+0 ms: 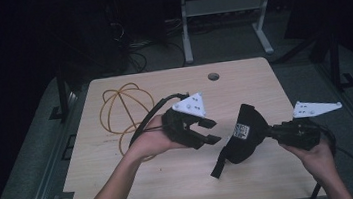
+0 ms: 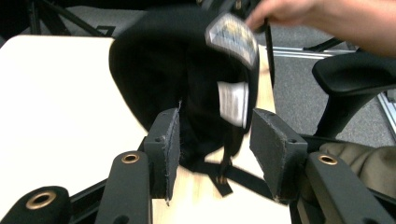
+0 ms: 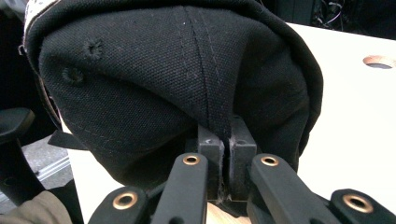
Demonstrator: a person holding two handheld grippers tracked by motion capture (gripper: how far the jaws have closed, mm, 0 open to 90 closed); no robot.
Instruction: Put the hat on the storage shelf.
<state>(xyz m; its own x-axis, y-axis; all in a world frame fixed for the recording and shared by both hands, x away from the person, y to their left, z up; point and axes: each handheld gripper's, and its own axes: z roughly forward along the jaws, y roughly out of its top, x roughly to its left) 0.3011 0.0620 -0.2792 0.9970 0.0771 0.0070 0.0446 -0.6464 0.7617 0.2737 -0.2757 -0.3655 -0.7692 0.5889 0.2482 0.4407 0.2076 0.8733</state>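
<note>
A black cap (image 1: 245, 134) of coarse woven canvas, with stitched seams, small sewn eyelets and a pale printed sticker, is held above the pale wooden bench (image 1: 183, 179) by the right tool (image 1: 272, 131), whose jaws are pressed together on a fold of its crown along a double seam, as seen in the right gripper view (image 3: 187, 79). A thin black strap (image 1: 219, 164) hangs from the cap's lower edge toward the bench. The left tool (image 1: 210, 130) is held just beside the cap, its flat padded jaws spread apart with nothing between them; in the left gripper view the cap (image 2: 173, 70) is seen just beyond those jaws, with a white inner label showing. A loop of yellow cord (image 1: 120, 108) lies on the bench behind the left hand (image 1: 155, 139), near a round hole (image 1: 213, 76) in the benchtop.
</note>
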